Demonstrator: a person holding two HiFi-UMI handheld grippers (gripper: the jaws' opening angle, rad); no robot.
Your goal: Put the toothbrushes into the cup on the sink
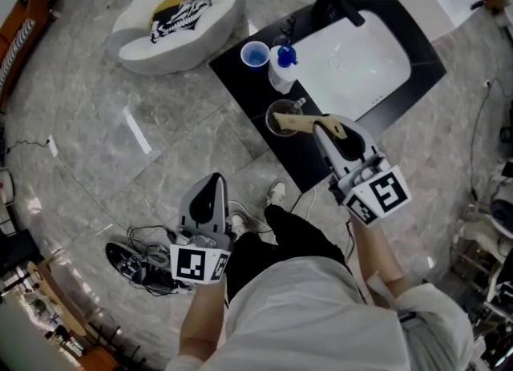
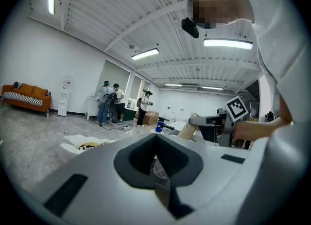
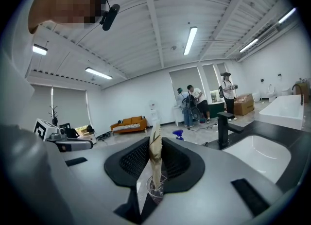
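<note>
Grey stone floor fills most of the head view. On it stands a long black counter with a white sink bowl set into it. A tall black tap stands at the far edge of the sink.

Three things sit on the counter to the left of the sink. Farthest from it is a small blue cup. Just beside the sink is a white bottle with a blue cap. Nearer the person than the sink is a clear round cup.

The right gripper is by the near left corner of the sink. Its jaws are squeezed tight on a toothbrush in a tan paper wrap. The toothbrush sticks out toward the clear cup. In the right gripper view its far end sits inside the rim of that cup.

The left gripper is well away from the sink, over the floor by the person's shoes. Its jaws are closed together and nothing is between them.

A soft white cushion bed lies on the floor, far to the left of the sink.
</note>
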